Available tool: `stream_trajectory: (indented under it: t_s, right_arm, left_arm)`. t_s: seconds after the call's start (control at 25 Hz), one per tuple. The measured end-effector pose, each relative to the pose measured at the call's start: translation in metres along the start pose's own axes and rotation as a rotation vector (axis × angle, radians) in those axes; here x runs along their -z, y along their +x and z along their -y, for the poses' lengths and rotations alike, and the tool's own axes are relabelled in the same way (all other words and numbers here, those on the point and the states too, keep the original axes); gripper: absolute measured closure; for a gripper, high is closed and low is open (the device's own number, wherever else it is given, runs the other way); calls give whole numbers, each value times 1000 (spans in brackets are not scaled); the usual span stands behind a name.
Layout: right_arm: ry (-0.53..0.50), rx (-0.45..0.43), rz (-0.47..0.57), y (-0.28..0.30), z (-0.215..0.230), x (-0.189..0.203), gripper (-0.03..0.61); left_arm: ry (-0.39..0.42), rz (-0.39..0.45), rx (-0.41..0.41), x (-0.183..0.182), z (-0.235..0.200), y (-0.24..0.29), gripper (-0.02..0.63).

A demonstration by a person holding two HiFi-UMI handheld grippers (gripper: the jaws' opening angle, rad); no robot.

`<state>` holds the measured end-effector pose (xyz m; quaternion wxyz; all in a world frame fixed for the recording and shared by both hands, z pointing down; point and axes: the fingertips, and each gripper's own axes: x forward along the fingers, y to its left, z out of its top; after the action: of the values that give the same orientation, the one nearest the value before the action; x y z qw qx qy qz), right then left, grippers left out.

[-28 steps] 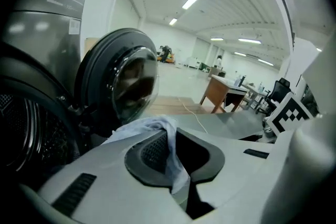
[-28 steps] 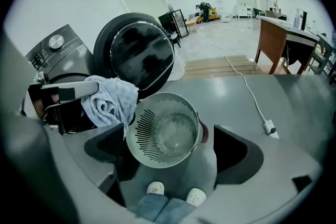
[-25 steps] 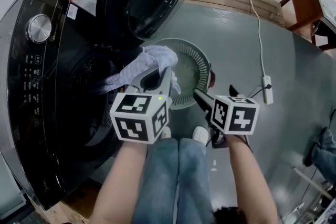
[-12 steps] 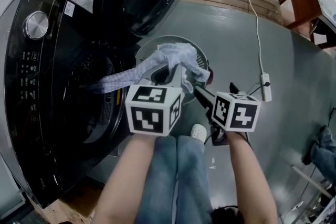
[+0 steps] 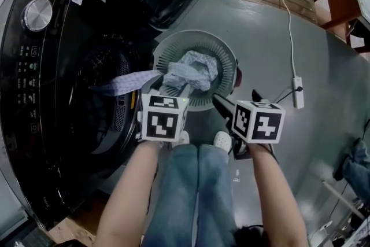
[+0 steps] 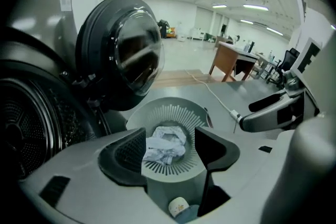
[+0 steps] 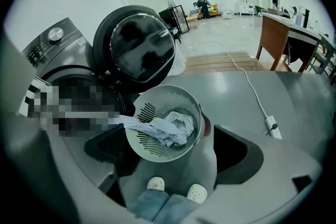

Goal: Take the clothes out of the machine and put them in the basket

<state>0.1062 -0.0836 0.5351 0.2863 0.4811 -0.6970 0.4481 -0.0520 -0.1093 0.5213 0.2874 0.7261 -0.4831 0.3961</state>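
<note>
One pale blue-and-white crumpled cloth (image 5: pixel 189 69) lies bunched in the round, pale grey slotted plastic basket (image 5: pixel 222 49). Its long tail runs out over the basket's rim on the machine side, so its long axis points from the basket into the drum mouth of the black front-loading washing machine (image 5: pixel 40 84), whose door stands open beyond the basket. The left gripper (image 6: pixel 169 150) hangs just over the basket's near rim with its jaws opening. The cloth shows between them, but the pads do not press on it. The right gripper (image 7: pixel 170 152) hovers beside the basket's near right edge, jaws wide apart and empty.
</note>
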Motion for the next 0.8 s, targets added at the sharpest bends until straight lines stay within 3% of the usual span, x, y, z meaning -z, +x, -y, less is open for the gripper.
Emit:
stream_trajectory:
  t_s: [0.28, 0.8]
  right_arm:
    - [-24, -14, -31, 21, -29, 9, 46]
    - [-66, -23, -93, 62, -77, 33, 46]
  left_arm:
    - [6, -79, -83, 48, -51, -1, 344]
    - [-4, -205, -350, 120, -175, 13, 328]
